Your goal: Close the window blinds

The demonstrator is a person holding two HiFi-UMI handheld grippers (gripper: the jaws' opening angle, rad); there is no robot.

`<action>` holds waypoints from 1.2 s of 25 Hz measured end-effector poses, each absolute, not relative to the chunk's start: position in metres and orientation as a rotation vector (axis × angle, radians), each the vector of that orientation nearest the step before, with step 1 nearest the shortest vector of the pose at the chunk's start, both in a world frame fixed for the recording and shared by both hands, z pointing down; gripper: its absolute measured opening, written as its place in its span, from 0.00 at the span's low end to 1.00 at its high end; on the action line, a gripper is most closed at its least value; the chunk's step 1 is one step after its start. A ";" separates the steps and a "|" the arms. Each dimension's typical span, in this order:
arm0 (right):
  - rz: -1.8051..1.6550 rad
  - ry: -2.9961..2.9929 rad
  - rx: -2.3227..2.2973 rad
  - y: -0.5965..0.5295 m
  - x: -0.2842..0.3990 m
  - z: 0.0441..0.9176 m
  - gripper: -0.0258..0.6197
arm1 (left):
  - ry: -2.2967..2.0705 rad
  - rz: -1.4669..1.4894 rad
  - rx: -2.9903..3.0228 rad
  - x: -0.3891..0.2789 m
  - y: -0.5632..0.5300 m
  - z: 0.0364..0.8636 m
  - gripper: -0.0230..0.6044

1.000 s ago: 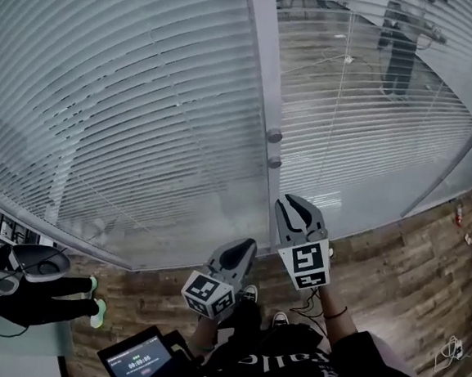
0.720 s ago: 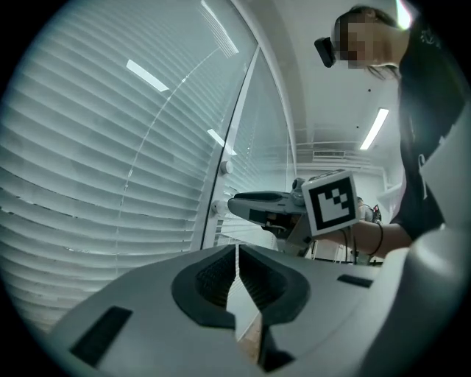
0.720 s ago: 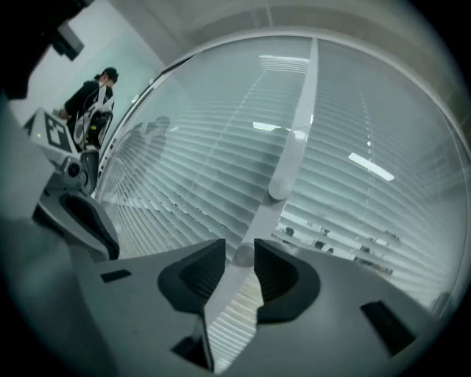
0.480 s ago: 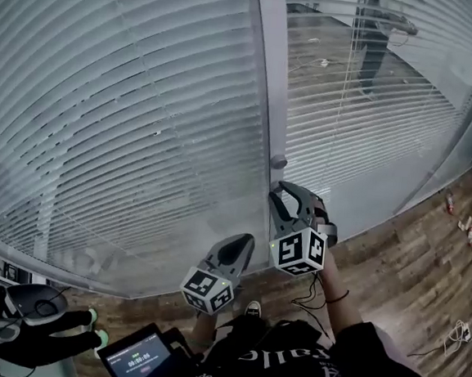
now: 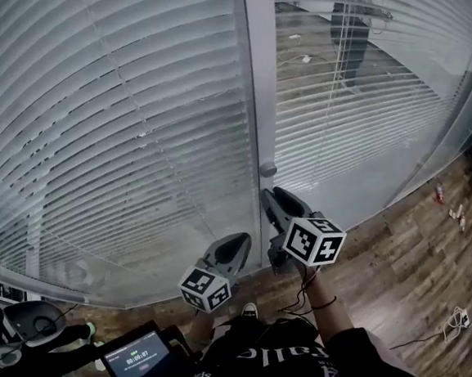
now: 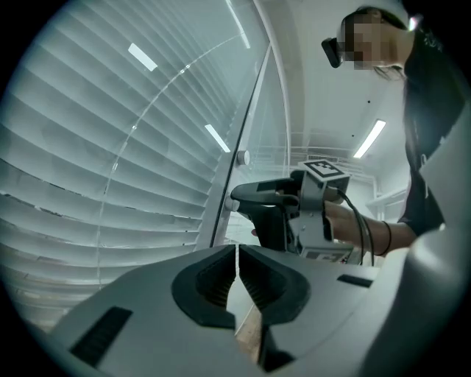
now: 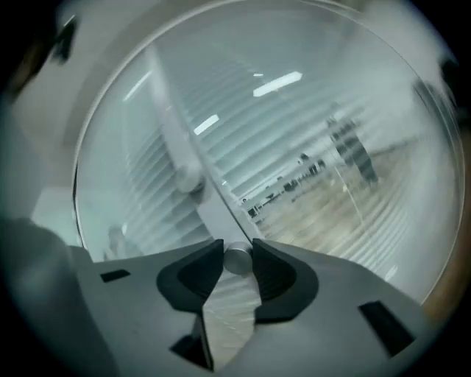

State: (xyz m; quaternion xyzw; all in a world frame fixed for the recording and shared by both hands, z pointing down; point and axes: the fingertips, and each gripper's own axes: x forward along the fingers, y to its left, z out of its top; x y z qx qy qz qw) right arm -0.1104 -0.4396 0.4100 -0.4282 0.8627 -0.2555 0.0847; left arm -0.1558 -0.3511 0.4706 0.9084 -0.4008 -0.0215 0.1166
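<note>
With the right gripper (image 7: 237,245) just opened wide around the lower knob (image 7: 237,262) on the post (image 5: 252,103) beside the half-open right blinds (image 5: 374,113), I'd centre it and clamp squarely before twisting, while the left gripper (image 6: 237,254) hangs closed and empty

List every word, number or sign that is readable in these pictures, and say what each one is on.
Screen: a row of digits like a timer, too small to read for sure.
Dark shirt: pale lettering, partly hidden, not readable.
Left marker cube and right marker cube: black-and-white square patterns only, no words.
Blinds: nothing written.
</note>
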 end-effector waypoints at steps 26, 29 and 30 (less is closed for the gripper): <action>-1.234 2.223 -0.981 -0.459 -0.122 0.420 0.25 | -1.189 -0.026 2.620 -0.170 -0.381 0.485 0.04; -1.181 2.274 -0.964 -0.468 -0.122 0.418 0.25 | -1.189 -0.019 2.617 -0.169 -0.391 0.484 0.04; -1.053 2.400 -1.052 -0.466 -0.123 0.419 0.25 | -1.190 -0.018 2.618 -0.168 -0.391 0.485 0.04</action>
